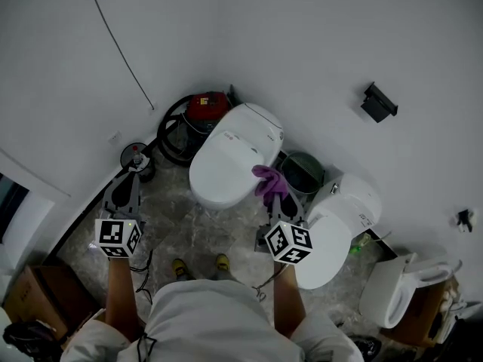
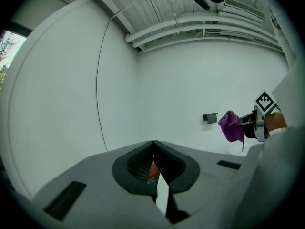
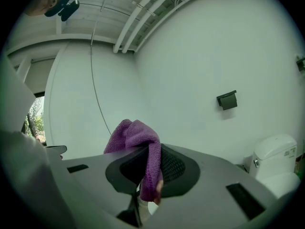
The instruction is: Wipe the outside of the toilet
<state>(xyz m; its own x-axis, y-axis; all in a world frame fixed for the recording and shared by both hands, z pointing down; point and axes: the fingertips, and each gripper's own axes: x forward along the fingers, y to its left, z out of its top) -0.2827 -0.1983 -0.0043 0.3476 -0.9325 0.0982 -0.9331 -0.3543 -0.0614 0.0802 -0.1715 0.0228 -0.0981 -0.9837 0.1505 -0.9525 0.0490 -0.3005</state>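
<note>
The white toilet (image 1: 226, 164) stands with its lid down against the curved white wall, in the middle of the head view. My right gripper (image 1: 277, 200) is shut on a purple cloth (image 1: 268, 179), held in the air just right of the toilet's bowl. In the right gripper view the cloth (image 3: 136, 135) drapes over and between the pads of the right gripper (image 3: 151, 149). My left gripper (image 1: 134, 168) is off to the toilet's left, well apart from it. The left gripper (image 2: 153, 144) has its jaws meeting at the tips, and a bit of red shows behind them. The cloth (image 2: 231, 126) shows far right there.
A red canister (image 1: 207, 105) with a black hose loop (image 1: 172, 130) sits behind the toilet. A dark green bin (image 1: 303, 172) stands between it and a second white toilet (image 1: 343, 217); a third (image 1: 392, 289) is farther right. A black holder (image 1: 378, 102) hangs on the wall. A cardboard box (image 1: 26, 296) sits lower left.
</note>
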